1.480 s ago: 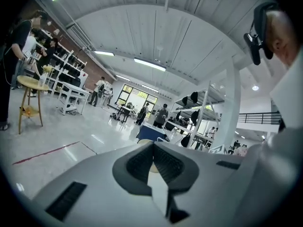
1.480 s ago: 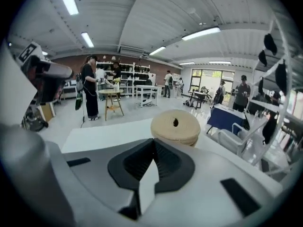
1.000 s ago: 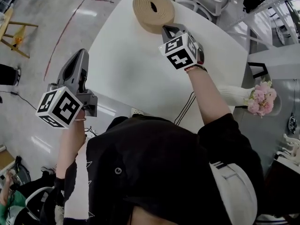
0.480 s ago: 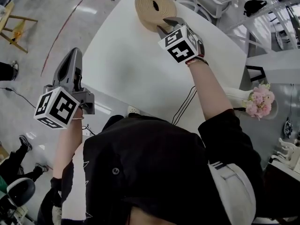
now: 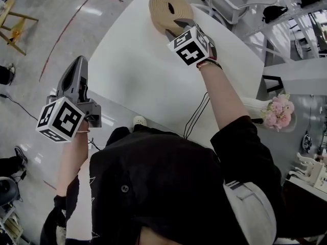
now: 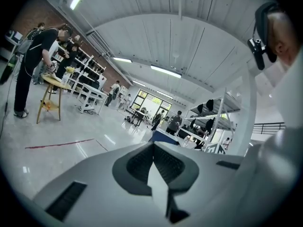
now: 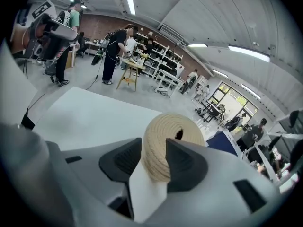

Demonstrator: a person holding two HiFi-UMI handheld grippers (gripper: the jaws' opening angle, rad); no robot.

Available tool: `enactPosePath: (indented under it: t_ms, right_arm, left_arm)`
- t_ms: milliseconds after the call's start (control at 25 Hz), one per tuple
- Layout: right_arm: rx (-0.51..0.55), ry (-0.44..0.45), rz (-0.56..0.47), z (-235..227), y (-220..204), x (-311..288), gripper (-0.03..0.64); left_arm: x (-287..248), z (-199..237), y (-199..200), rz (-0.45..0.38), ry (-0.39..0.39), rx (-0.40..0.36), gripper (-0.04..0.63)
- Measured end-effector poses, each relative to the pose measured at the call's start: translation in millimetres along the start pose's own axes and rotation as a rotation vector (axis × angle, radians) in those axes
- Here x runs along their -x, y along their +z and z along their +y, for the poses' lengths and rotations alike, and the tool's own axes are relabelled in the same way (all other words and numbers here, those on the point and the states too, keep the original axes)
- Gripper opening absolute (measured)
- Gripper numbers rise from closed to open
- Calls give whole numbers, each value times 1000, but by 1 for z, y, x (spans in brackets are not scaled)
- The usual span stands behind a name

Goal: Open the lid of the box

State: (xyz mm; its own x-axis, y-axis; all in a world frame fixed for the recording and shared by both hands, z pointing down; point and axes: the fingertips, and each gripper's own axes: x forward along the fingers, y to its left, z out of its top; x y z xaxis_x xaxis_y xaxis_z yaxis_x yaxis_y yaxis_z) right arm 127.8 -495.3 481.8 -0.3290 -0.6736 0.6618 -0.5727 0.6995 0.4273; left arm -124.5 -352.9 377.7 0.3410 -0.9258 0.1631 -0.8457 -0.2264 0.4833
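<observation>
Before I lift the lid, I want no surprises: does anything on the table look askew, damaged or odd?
Nothing stands out. The woven box sits whole on the white table, near its far edge. The right tongs have just been opening, with the box's rim between them, unpinched.

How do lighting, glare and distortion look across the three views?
Head view: even light, lamp glare streaks on the glossy floor, white table near blown out. Left gripper view: heavy fisheye, dark corners. Right gripper view: same fisheye, woven box sharp.
</observation>
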Motion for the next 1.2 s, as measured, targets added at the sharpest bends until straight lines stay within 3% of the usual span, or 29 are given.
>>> enactPosePath:
  t_ms: [560, 960, 1200]
  right_arm:
    - [18, 24, 70, 8, -17, -13, 222]
    - [-7, -27, 60, 3, -18, -27, 216]
    - [177, -98, 91, 4, -23, -31, 167]
  left_arm:
    - [14, 1, -4, -17, 8, 19, 9]
    - [17, 0, 1, -32, 10, 18, 9]
    - [17, 0, 0, -25, 1, 25, 9]
